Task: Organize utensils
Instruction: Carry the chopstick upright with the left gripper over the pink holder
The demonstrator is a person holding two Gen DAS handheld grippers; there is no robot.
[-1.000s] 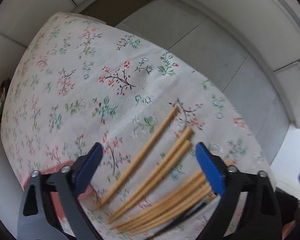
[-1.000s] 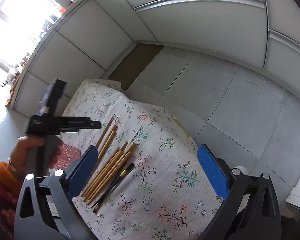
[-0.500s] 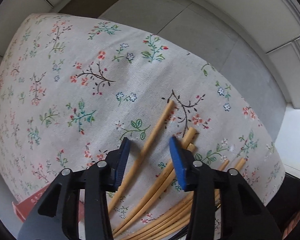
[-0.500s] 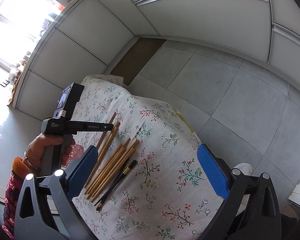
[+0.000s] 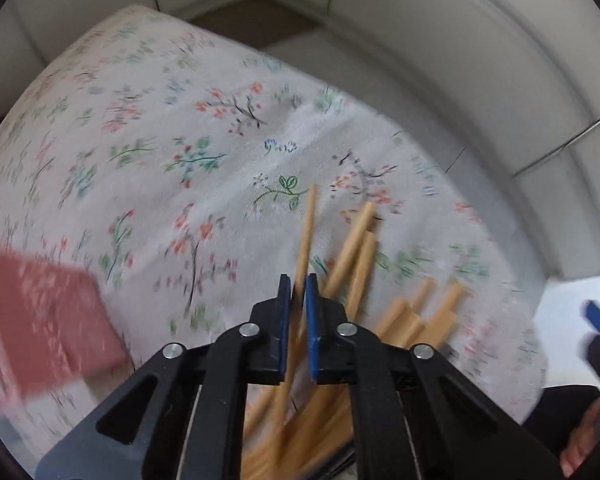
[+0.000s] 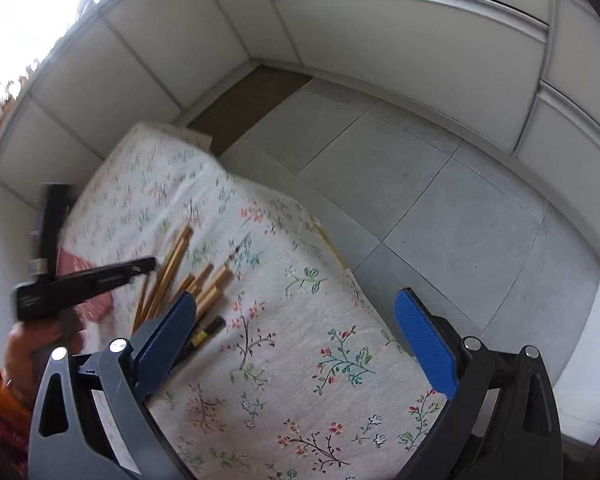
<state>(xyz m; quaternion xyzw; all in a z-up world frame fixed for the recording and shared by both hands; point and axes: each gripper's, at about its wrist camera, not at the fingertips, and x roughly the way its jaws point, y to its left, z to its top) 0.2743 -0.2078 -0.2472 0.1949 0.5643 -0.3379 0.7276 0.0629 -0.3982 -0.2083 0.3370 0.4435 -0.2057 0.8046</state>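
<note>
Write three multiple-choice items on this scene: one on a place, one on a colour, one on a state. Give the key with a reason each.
1. Where does the red patterned item lie from the chopstick pile in the left wrist view?
A. left
B. right
C. on top

2. What colour are the right gripper pads?
A. red
B. blue
C. yellow

3. How is the left gripper?
A. wide open
B. shut on one chopstick
C. out of view

Key: 1 A, it sits at the left edge on the floral cloth; 2 B, both pads show blue; 3 B, pads pinch a single stick.
</note>
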